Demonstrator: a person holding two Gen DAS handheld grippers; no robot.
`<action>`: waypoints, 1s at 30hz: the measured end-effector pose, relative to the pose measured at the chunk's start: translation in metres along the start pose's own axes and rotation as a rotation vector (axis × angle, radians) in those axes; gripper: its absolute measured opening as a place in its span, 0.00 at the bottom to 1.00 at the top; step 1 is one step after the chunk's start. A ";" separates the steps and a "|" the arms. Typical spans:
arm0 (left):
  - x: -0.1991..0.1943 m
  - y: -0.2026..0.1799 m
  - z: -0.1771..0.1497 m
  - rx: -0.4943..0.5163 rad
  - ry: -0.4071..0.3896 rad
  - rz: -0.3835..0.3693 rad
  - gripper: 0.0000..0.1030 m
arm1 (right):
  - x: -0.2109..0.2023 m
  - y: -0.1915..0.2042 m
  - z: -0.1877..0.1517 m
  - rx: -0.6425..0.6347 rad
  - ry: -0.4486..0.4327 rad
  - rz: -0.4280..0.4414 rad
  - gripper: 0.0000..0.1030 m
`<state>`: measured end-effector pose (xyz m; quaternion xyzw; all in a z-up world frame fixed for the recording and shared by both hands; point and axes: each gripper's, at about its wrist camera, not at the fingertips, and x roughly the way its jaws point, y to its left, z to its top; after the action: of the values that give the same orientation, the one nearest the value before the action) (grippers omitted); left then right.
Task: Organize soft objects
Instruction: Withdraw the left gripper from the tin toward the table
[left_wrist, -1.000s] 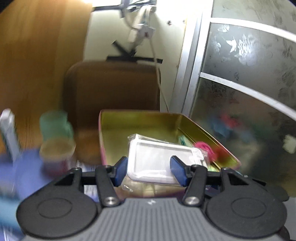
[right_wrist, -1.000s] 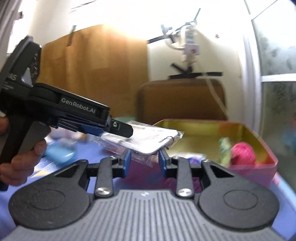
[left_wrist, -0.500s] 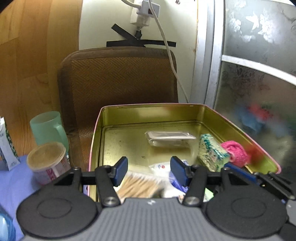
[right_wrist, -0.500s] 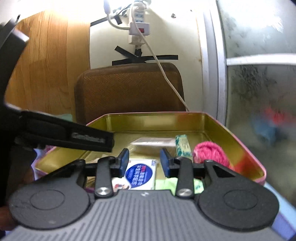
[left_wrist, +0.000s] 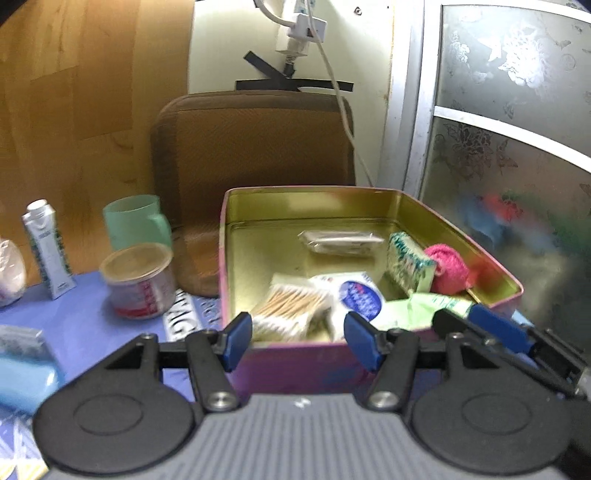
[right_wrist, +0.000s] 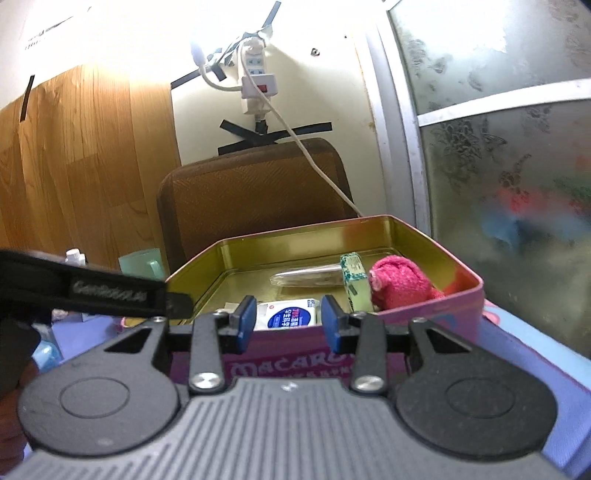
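Note:
A pink tin (left_wrist: 288, 360) (right_wrist: 436, 317) with a gold inside stands on the blue table. In it lie a clear plastic packet (left_wrist: 341, 242) (right_wrist: 306, 277), a green-white sponge (left_wrist: 408, 264) (right_wrist: 354, 277), a pink cloth ball (left_wrist: 447, 269) (right_wrist: 400, 282), a cotton swab pack (left_wrist: 291, 306), a white-blue tissue pack (left_wrist: 356, 293) (right_wrist: 290, 314) and a light green packet (left_wrist: 417, 308). My left gripper (left_wrist: 299, 341) is open and empty at the tin's near wall. My right gripper (right_wrist: 290, 321) is open and empty just before the tin; it also shows at the right of the left wrist view (left_wrist: 495, 332).
Left of the tin stand a red-white can (left_wrist: 138, 284), a green cup (left_wrist: 135, 221) (right_wrist: 142, 264) and a small carton (left_wrist: 48, 251). A blue packet (left_wrist: 22, 365) lies near left. A brown chair back (left_wrist: 255, 155) (right_wrist: 255, 195) is behind, frosted glass (left_wrist: 517, 166) at right.
The clear packet, held by both grippers a second ago, now lies inside the tin. Both grippers have let go and drawn back toward the tin's near wall.

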<state>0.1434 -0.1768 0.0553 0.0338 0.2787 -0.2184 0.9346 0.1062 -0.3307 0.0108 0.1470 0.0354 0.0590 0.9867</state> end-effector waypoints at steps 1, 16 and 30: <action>-0.005 0.003 -0.004 -0.004 0.000 0.001 0.55 | -0.002 0.001 0.000 0.009 0.002 0.004 0.40; -0.036 0.079 -0.064 -0.085 0.075 0.166 0.61 | -0.008 0.061 -0.017 -0.031 0.096 0.137 0.44; -0.048 0.131 -0.099 -0.099 0.079 0.308 0.69 | 0.009 0.111 -0.045 -0.109 0.238 0.226 0.44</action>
<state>0.1133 -0.0220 -0.0100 0.0384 0.3171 -0.0569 0.9459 0.0993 -0.2112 -0.0003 0.0882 0.1320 0.1883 0.9692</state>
